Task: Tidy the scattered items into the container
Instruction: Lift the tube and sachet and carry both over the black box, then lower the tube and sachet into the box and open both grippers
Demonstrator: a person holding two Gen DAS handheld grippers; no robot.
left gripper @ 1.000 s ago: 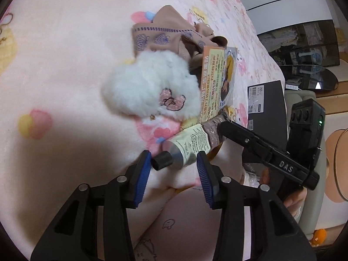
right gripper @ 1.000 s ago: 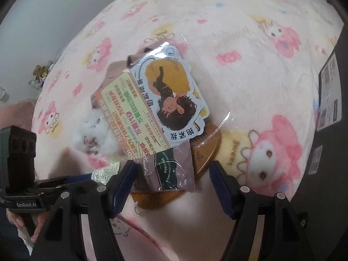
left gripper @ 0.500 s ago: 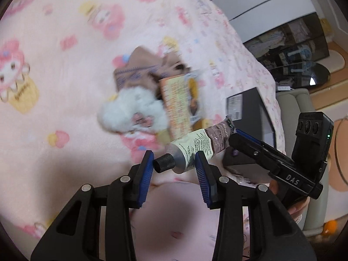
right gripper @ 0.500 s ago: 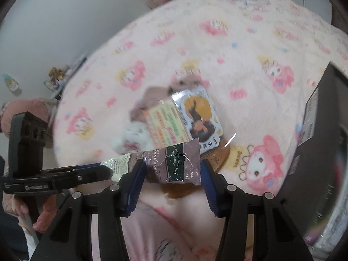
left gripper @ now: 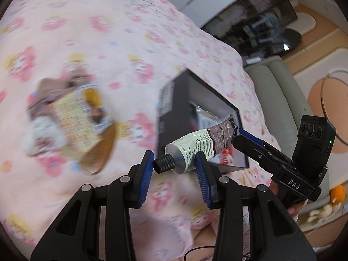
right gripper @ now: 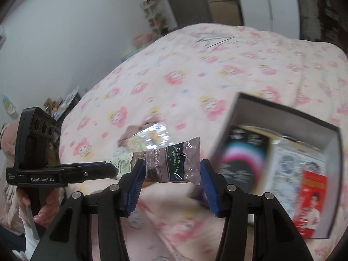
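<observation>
A hand cream tube [left gripper: 202, 144] with a black cap is held in the air between both grippers. My left gripper [left gripper: 174, 166] is shut on its cap end. My right gripper [right gripper: 171, 169] is shut on its flat crimped end [right gripper: 174, 163]. A black box [left gripper: 200, 117] lies on the pink bedspread behind the tube; in the right wrist view the black box [right gripper: 282, 113] is open, with packets inside. Left on the bed lie a carded packet [left gripper: 76, 119], a white fluffy thing [left gripper: 41, 134], a tan cloth [left gripper: 58, 84] and a brown comb [left gripper: 100, 154].
The pink patterned bedspread [left gripper: 97, 32] covers the whole bed. A grey sofa [left gripper: 276, 91] and dark shelves stand past the bed's right edge. A white wall [right gripper: 76, 32] and cluttered shelves lie beyond the far side.
Both grippers have lifted the tube off the bed and carried it right, toward the black box. The pile of items now lies farther off to the left.
</observation>
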